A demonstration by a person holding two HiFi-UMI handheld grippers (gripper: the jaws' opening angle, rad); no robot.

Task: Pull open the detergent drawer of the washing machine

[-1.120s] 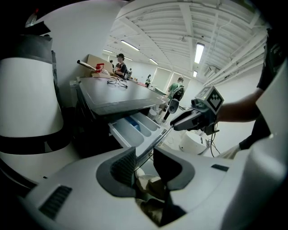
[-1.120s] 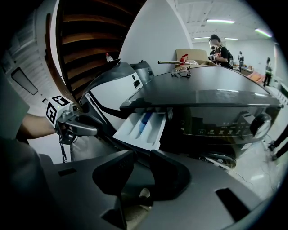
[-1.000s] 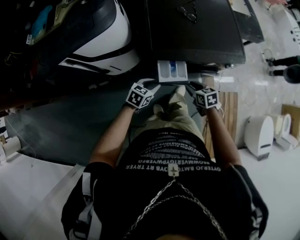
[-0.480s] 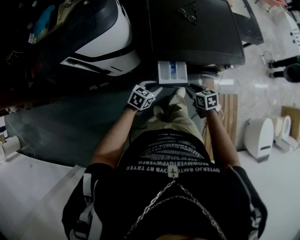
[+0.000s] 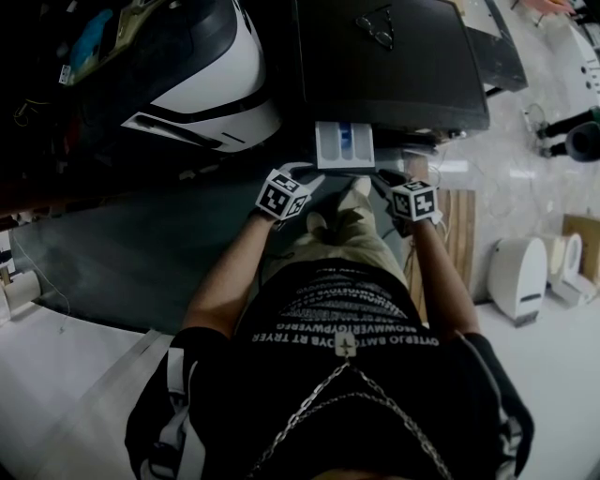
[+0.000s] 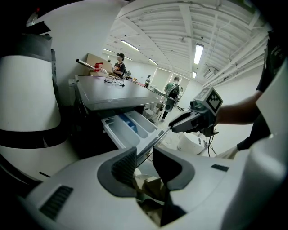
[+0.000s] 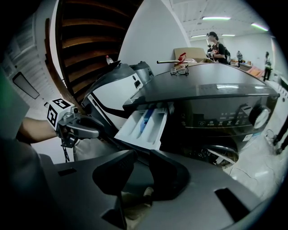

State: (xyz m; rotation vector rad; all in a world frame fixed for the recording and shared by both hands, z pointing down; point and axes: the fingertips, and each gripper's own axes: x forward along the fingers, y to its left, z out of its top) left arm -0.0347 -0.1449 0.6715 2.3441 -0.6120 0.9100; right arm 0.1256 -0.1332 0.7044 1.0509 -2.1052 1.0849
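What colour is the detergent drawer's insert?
Blue insert in the white detergent drawer; right gripper view shows best.

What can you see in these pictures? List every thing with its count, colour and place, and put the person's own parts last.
washing machine: one, dark grey, in front of the person
detergent drawer: one, white with a blue part, pulled out of the machine's front
glasses: one pair, dark, on the machine's top
rounded appliance: one, white and black, left of the machine
wooden board: one, brown, on the floor right of the person
containers: two, white, on the floor at far right
people: at least two, far across the room
left gripper: one, light grey, open and empty, short of the drawer
right gripper: one, grey, open and empty, short of the drawer
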